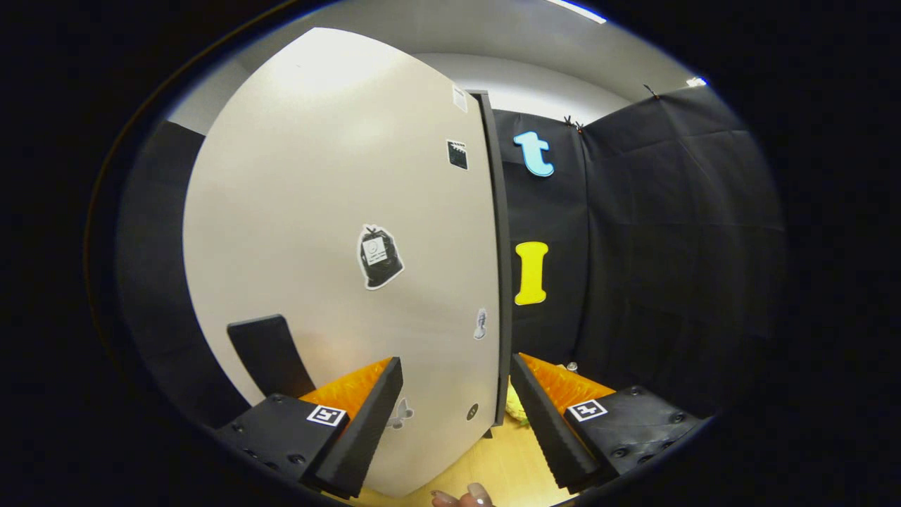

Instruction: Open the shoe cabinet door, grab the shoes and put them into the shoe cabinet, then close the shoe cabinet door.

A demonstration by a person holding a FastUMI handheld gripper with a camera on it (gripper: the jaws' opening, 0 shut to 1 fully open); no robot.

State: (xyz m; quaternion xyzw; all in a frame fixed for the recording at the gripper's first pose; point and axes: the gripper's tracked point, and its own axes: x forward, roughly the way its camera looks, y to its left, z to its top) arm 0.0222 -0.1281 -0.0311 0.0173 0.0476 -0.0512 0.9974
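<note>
The tongs (456, 422) are standing spread wide, with nothing pinched between the two fingers. The shoe cabinet door (338, 232), a pale flat panel, is rising directly ahead at 12 o'clock and running from between the fingers up past them; its dark right edge (498, 267) is lying just inside the right finger, so the door's free edge is sitting in the gap between the fingers without either one pressing on it. Several small stickers are showing on the panel, the largest a dark bag-shaped sticker (380, 256) near its middle. A dark handle-like piece (267, 355) is sticking out from the panel at about 10 o'clock from the left finger. A wooden floor (507, 458) is showing under the fingers at 6 o'clock, and fingertips of a person's hand (461, 498) are resting at the very bottom. A yellowish object (517, 412), too hidden to identify, is lying low behind the door edge. Whether any shoes are there cannot be told.
</note>
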